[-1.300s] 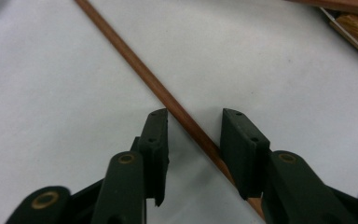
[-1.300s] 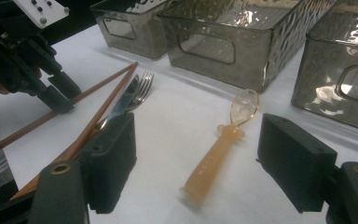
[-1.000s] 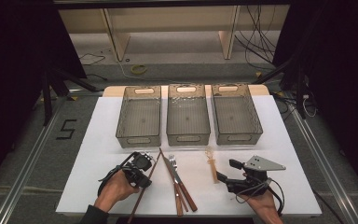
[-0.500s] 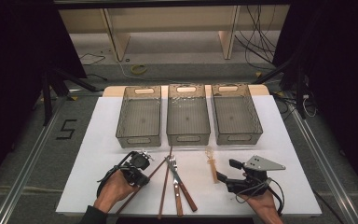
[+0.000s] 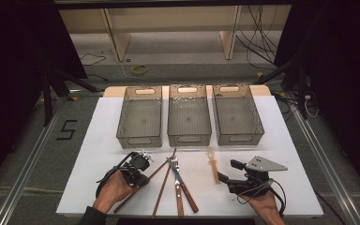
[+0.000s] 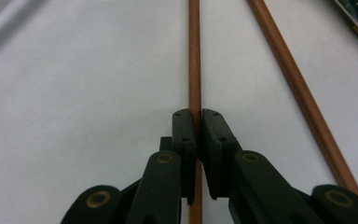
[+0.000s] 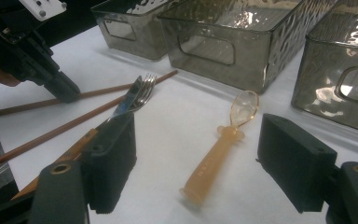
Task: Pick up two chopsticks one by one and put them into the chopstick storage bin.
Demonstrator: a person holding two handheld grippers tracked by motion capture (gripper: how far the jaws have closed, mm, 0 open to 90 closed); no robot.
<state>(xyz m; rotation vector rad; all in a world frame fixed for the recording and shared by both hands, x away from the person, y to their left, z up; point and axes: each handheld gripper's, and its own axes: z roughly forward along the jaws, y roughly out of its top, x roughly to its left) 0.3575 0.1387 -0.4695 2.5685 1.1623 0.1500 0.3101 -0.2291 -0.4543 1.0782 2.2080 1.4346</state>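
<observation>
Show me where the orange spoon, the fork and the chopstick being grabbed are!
orange spoon (image 7: 219, 151), right gripper view, middle of its handle.
fork (image 7: 144, 93), right gripper view, on its tines.
chopstick (image 6: 194, 60), left gripper view, shaft just beyond the left gripper (image 6: 198, 122).

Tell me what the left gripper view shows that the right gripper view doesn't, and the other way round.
Left gripper view alone: the left gripper's jaws seen close, clamped on one chopstick. Right gripper view alone: the right gripper's jaws standing wide apart, the orange spoon lying between them on the table, a fork beside a knife, and three clear bins. Both share: the two chopsticks, the second one lying free, and the white tabletop.
</observation>
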